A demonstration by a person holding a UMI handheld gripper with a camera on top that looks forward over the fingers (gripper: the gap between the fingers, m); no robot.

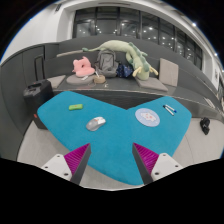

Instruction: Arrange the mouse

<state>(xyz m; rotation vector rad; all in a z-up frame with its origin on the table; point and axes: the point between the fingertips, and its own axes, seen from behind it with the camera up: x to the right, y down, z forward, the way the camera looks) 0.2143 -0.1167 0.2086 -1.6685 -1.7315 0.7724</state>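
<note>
A small green block (75,106) lies at the left of the teal table (120,140). The grey mouse (96,123) rests on the table beyond the fingers, well clear of them. Right of it sits a round white disc (148,117) — then a pen (169,109). The gripper (111,162) hangs open, nothing between its pink pads (76,156).
</note>
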